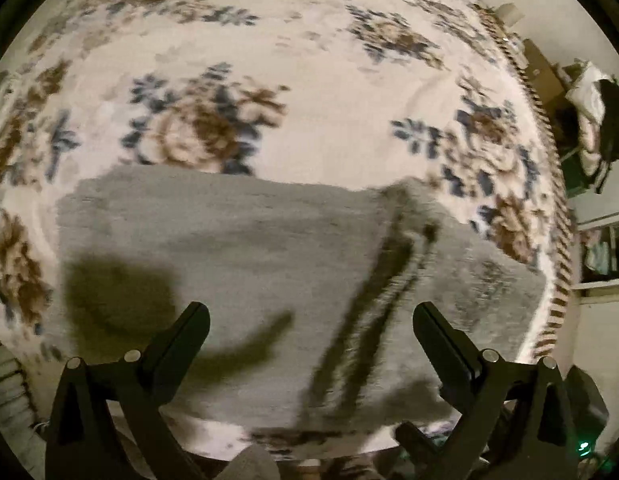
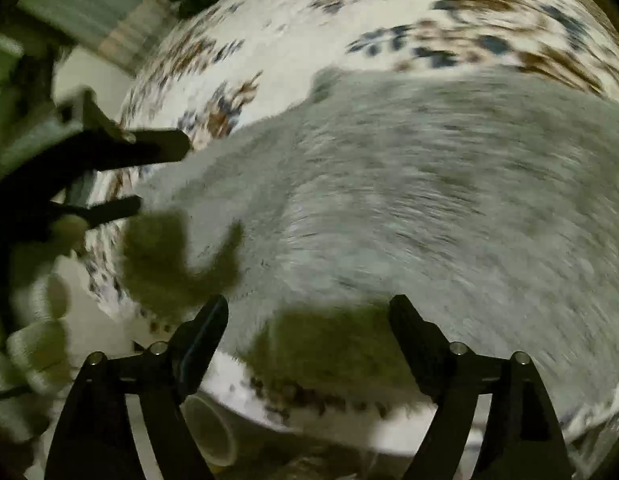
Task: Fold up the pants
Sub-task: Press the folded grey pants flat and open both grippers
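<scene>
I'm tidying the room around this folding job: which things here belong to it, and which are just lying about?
Belongs to the job:
grey pants
left gripper
right gripper
floral blanket, the folding surface

Just lying about:
heap of clothes
pale tube

Both wrist views steeply downward, close, sharing grey pants (image 1: 237, 248) on floral blanket (image 1: 309, 72)

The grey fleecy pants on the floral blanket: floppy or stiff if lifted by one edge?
The grey fleecy pants would probably drape limply: they lie flat against the floral blanket, with soft folds. The fuzzy nap likely grips rather than slips. Both the left gripper and right gripper are open, holding nothing.
</scene>
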Demonstrator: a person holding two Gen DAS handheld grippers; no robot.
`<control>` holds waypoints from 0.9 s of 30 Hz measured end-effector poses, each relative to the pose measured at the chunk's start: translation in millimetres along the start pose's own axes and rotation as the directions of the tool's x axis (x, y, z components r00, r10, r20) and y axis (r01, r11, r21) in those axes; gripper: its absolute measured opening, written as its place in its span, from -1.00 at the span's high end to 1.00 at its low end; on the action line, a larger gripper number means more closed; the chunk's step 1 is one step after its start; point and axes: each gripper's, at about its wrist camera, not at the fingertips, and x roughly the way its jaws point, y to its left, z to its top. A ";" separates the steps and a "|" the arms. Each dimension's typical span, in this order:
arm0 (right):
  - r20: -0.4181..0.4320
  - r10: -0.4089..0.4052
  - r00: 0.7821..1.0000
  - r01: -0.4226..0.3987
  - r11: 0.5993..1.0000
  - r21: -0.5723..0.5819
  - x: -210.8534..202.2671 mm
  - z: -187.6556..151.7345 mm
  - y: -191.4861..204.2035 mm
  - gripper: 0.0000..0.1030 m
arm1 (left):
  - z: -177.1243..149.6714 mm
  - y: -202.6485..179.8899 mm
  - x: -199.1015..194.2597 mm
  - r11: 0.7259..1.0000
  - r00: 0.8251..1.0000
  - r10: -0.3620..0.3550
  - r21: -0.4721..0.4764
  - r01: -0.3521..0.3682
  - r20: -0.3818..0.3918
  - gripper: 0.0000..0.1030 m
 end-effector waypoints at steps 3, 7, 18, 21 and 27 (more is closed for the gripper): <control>-0.005 -0.065 0.998 0.066 0.992 0.111 -22.7 -3.4 -36.2 -0.65 | -7.7 -17.9 10.1 0.999 0.999 -0.029 0.018 0.030 -0.020 -1.00; -0.020 -0.185 0.983 0.185 0.957 0.224 -35.5 -4.5 -85.6 -0.65 | -22.0 -42.7 40.4 0.997 0.999 -0.007 0.081 0.010 -0.045 -0.90; -0.029 -0.263 0.964 0.256 0.900 0.353 -47.5 0.4 -137.2 -0.65 | -40.7 -49.7 55.7 0.984 0.997 -0.067 0.166 0.071 -0.025 0.93; -0.061 -0.283 0.957 0.287 0.899 0.329 -32.1 14.0 -132.1 -0.65 | -47.0 -34.9 46.6 0.987 0.999 -0.047 0.155 0.051 -0.026 0.94; -0.086 -0.328 0.941 0.339 0.902 0.266 -20.9 34.5 -122.1 -0.78 | -40.6 -37.4 33.9 0.994 0.995 -0.071 0.072 0.077 -0.075 0.65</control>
